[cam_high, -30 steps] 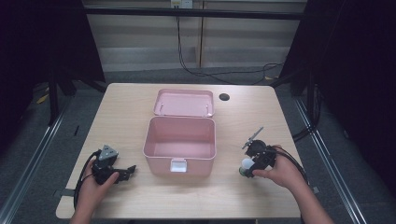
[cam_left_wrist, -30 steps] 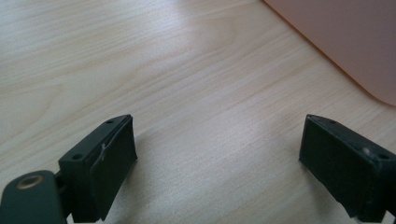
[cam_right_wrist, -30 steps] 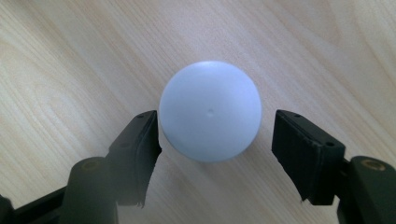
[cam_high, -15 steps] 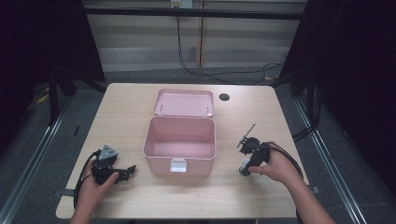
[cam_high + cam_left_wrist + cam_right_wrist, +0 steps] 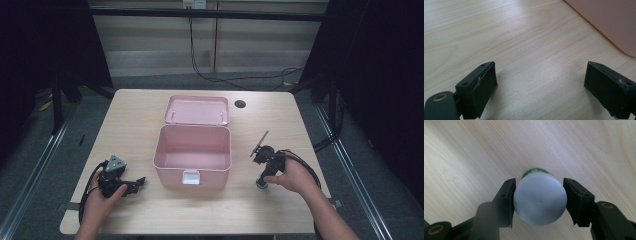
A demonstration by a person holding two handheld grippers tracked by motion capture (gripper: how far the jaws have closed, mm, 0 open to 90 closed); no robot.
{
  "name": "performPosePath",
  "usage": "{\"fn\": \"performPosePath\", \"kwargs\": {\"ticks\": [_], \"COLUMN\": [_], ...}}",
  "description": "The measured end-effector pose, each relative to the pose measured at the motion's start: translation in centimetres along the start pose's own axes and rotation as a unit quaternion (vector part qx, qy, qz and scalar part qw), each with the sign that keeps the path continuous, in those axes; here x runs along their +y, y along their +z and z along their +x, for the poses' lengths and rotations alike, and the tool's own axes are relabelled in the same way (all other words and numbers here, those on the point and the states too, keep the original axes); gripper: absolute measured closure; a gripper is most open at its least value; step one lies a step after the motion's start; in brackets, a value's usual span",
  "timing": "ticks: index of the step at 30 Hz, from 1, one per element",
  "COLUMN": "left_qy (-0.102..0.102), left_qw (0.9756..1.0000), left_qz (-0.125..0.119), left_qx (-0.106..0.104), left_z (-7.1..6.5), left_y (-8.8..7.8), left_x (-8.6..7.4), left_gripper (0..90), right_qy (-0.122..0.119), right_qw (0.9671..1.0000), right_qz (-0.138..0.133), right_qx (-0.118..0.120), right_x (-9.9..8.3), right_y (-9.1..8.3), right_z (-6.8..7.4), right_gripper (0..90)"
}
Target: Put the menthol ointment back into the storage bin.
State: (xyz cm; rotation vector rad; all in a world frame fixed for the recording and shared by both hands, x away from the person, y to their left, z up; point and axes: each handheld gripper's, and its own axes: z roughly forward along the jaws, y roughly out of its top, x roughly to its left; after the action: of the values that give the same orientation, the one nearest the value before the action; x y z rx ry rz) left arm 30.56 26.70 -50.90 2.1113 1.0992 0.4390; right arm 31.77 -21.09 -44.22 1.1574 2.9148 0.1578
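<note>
My right gripper points down at the table right of the pink box, shut on a small white bottle. The bottle's flat white base faces the camera, and its green cap is at the wooden tabletop. The green end shows below the hand in the high view. The box stands open and looks empty, its lid leaning back behind it. My left gripper lies low at the front left, open, with bare wood between its jaws. The box wall is just ahead of it.
A dark round hole sits in the tabletop behind the box on the right. A white latch is on the box's front wall. Cables trail from both grippers toward the table's front edge. Bare wood lies on both sides of the box.
The right gripper has tipped from lying flat to pointing downward, bringing the bottle's green end to the table and shifting slightly left. The left gripper has stayed put.
</note>
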Motion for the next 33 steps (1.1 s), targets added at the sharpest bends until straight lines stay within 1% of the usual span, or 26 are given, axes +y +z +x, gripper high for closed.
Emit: {"fn": "performPosePath", "kwargs": {"ticks": [2,5,7,8,10,14,15,17,18,19,20,21,23,24,26,27,28,31,32,33], "left_qy": [-0.001,0.000,0.000,0.001,0.001,0.001,0.001,0.002,0.002,0.002,0.001,0.001,0.001,0.001,0.001,0.001,0.002,0.002,0.002,0.002], "left_qw": [1.0000,1.0000,1.0000,1.0000,1.0000,1.0000,1.0000,1.0000,1.0000,1.0000,1.0000,1.0000,1.0000,1.0000,1.0000,1.0000,1.0000,1.0000,1.0000,1.0000], "left_qz": [0.001,0.000,0.000,0.000,0.001,0.001,0.001,0.002,0.002,0.001,0.001,0.001,0.001,0.001,0.000,0.001,0.002,0.002,0.002,0.002], "left_qx": [-0.002,-0.001,-0.001,0.000,0.000,0.000,0.000,0.000,0.000,0.000,0.000,0.000,0.000,0.000,0.000,0.000,0.000,0.002,0.002,0.002], "left_z": [0.0,0.0,0.0,0.0,0.0,0.0,0.0,0.0,0.0,0.0,0.0,0.0,0.0,0.0,0.0,0.0,0.0,0.0,0.0,0.0], "left_y": [0.0,0.0,0.0,0.0,0.0,0.0,0.0,0.0,0.0,0.0,0.0,0.0,0.0,0.0,0.0,0.0,0.0,0.0,0.0,0.0], "left_x": [0.0,0.0,0.0,0.0,0.0,0.0,0.0,0.0,0.0,0.0,0.0,0.0,0.0,0.0,0.0,0.0,0.0,0.0,0.0,0.0], "left_gripper": [10.3,10.3,10.3,10.3,10.3,10.3,10.3,10.3,10.3,10.3,10.3,10.3,10.3,10.3,10.3,10.3,10.3,10.3,10.3,10.2], "right_qy": [0.001,-0.004,-0.001,0.006,0.004,0.022,0.015,0.013,0.019,0.010,0.009,0.013,0.004,0.007,0.005,0.003,0.002,-0.002,-0.002,-0.005], "right_qw": [1.0000,1.0000,1.0000,1.0000,0.9999,0.9994,0.9995,0.9996,0.9995,0.9997,0.9996,0.9996,0.9997,0.9997,0.9996,0.9997,0.9997,0.9997,0.9997,0.9997], "right_qz": [0.003,0.004,0.005,0.007,0.006,0.020,0.019,0.017,0.017,0.014,0.015,0.018,0.017,0.017,0.018,0.017,0.018,0.017,0.017,0.013], "right_qx": [0.002,0.001,0.001,0.002,0.010,0.018,0.019,0.019,0.021,0.020,0.020,0.020,0.017,0.018,0.019,0.019,0.019,0.015,0.015,0.018], "right_x": [0.0,0.0,0.0,0.0,0.0,0.2,0.2,0.3,0.5,0.6,0.7,0.9,1.2,1.4,1.6,1.8,2.3,2.9,2.9,3.3], "right_y": [0.0,0.0,0.0,-0.1,-0.2,-1.0,-1.2,-1.7,-2.0,-2.2,-2.4,-2.7,-3.2,-3.5,-3.8,-4.1,-4.7,-5.6,-5.6,-6.1], "right_z": [0.0,0.0,0.0,0.0,-0.1,0.1,0.0,0.1,0.2,0.1,0.2,0.3,0.3,0.4,0.4,0.4,0.5,0.5,0.5,0.6], "right_gripper": [50.1,50.5,50.6,50.7,50.8,50.8,50.8,50.9,50.8,50.8,50.8,50.8,50.8,50.9,50.8,50.9,50.9,50.9,50.9,50.9]}}
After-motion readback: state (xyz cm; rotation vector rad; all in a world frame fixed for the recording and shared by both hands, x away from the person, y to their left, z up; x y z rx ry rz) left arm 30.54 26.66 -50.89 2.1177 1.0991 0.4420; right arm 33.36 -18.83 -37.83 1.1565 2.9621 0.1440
